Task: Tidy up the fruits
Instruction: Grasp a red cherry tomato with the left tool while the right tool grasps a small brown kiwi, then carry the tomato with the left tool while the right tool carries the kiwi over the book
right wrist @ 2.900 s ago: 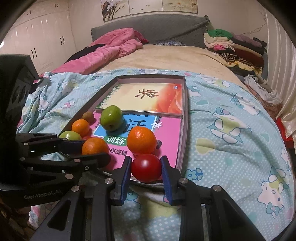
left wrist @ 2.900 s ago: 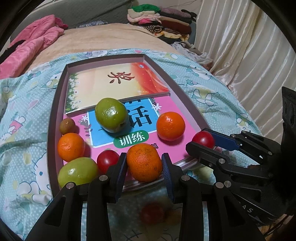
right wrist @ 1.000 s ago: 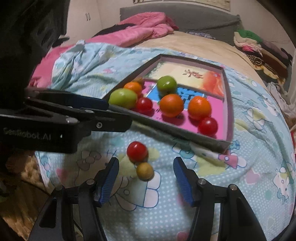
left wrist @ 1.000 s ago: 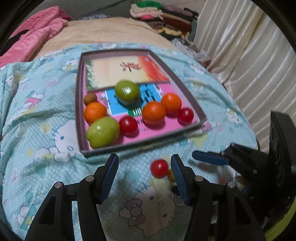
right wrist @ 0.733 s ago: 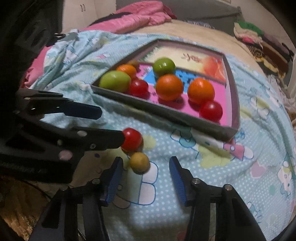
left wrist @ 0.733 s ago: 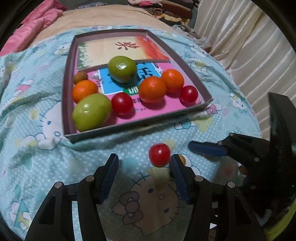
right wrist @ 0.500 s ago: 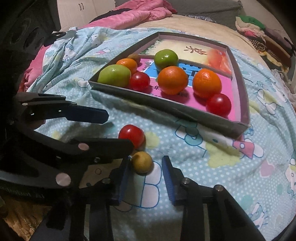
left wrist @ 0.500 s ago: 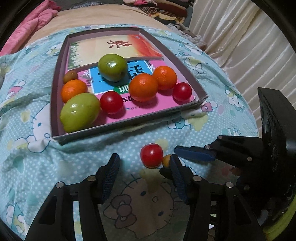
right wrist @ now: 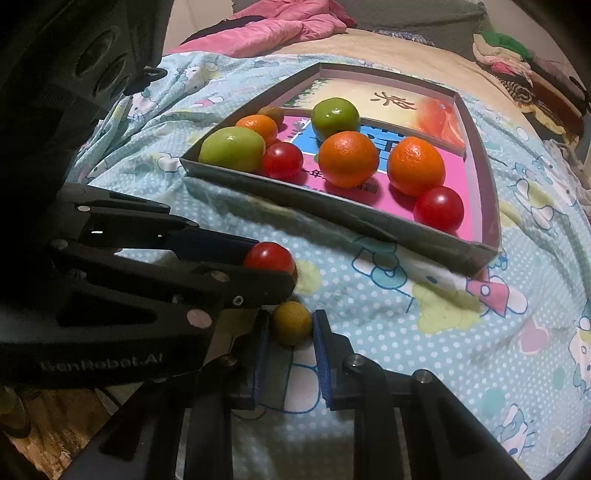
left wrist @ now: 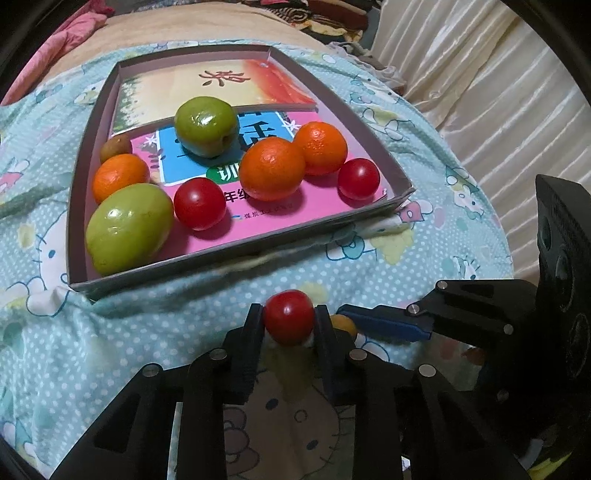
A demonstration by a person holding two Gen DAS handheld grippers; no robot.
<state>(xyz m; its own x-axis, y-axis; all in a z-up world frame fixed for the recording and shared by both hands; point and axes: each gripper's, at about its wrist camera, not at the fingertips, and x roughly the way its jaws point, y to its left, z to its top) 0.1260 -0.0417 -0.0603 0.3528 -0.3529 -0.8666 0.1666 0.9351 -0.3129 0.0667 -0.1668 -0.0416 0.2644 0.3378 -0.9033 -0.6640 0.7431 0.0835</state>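
Observation:
A red cherry tomato (left wrist: 289, 316) lies on the blue cartoon bedsheet in front of the tray. My left gripper (left wrist: 289, 321) is closing tight on it, and the pads press both its sides. Beside it sits a small yellow-brown fruit (right wrist: 291, 323). My right gripper (right wrist: 291, 328) is closing on that fruit, which is pinched between the blue pads. The shallow cardboard tray (left wrist: 236, 254) holds two green fruits, three oranges, two red tomatoes and a small brown fruit. In the right wrist view the left gripper (right wrist: 271, 258) crosses from the left with the tomato (right wrist: 269, 256).
Two books line the tray floor (left wrist: 207, 85). A pink quilt (right wrist: 280, 22) and a pile of folded clothes (right wrist: 517, 55) lie further up the bed. A pale curtain (left wrist: 480, 92) hangs on the right. The bed edge and wooden floor (right wrist: 48, 443) are at lower left.
Both grippers came down onto the sheet and shut. The left one closed on the red tomato and the right one on the small yellow-brown fruit; both were open a second ago.

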